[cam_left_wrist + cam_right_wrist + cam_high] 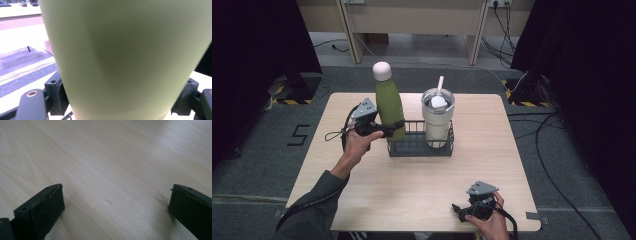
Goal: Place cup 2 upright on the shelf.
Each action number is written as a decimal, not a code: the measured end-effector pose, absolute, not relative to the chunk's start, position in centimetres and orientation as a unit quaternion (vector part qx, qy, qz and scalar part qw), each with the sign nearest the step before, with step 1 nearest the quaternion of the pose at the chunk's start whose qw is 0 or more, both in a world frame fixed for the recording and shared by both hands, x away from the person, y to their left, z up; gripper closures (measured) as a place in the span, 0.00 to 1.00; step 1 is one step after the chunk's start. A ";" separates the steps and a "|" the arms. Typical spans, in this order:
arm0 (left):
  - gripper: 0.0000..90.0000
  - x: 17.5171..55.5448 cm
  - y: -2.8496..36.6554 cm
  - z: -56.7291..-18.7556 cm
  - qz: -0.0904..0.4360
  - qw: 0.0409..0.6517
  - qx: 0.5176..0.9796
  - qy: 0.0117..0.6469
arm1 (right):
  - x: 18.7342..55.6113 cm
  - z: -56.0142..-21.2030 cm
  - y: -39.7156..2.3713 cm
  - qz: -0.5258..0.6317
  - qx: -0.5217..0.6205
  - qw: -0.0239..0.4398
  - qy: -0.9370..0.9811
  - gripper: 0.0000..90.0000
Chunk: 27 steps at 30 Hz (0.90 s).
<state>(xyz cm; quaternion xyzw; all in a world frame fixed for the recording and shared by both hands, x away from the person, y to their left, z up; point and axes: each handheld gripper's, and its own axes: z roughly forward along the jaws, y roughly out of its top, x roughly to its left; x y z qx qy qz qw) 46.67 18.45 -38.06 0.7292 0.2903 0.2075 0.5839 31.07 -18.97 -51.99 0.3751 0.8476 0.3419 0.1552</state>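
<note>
A tall green bottle (388, 102) with a cream cap stands tilted at the left end of a black wire basket (420, 146). My left gripper (393, 128) is shut on the bottle's lower body, and in the left gripper view the green bottle (125, 57) sits wedged between the two black jaws. A white tumbler (437, 120) with a straw stands in the right half of the basket. My right gripper (458, 210) lies low near the table's front right edge. In the right gripper view its fingers (42, 207) stand wide apart, open over bare wood.
The light wooden table (412, 185) has free room in front of the basket and at both sides. Cables run over the grey floor to the right. Desk legs stand behind the table's far edge.
</note>
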 end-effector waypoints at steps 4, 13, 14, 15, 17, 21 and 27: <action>0.23 47.2 18.2 -38.5 0.201 0.586 0.727 0.295 | 31.1 -52.0 -19.0 0.342 0.375 0.155 0.848 0.01; 0.23 48.4 17.6 -39.2 0.204 0.584 0.726 0.301 | 31.1 -52.0 -19.0 0.342 0.374 0.155 0.848 0.01; 0.23 48.5 17.5 -39.3 0.205 0.583 0.726 0.301 | 31.1 -52.0 -19.0 0.342 0.375 0.155 0.848 0.01; 0.23 48.5 17.5 -39.3 0.205 0.583 0.726 0.302 | 31.1 -52.0 -19.0 0.342 0.375 0.155 0.848 0.01; 0.23 48.8 17.3 -39.4 0.205 0.582 0.727 0.302 | 31.1 -52.0 -19.0 0.342 0.375 0.155 0.848 0.01; 0.23 49.0 17.1 -39.7 0.206 0.581 0.727 0.302 | 31.1 -52.0 -19.0 0.342 0.374 0.155 0.848 0.01; 0.23 49.3 16.8 -40.2 0.207 0.577 0.730 0.303 | 31.1 -52.0 -19.0 0.342 0.374 0.155 0.848 0.01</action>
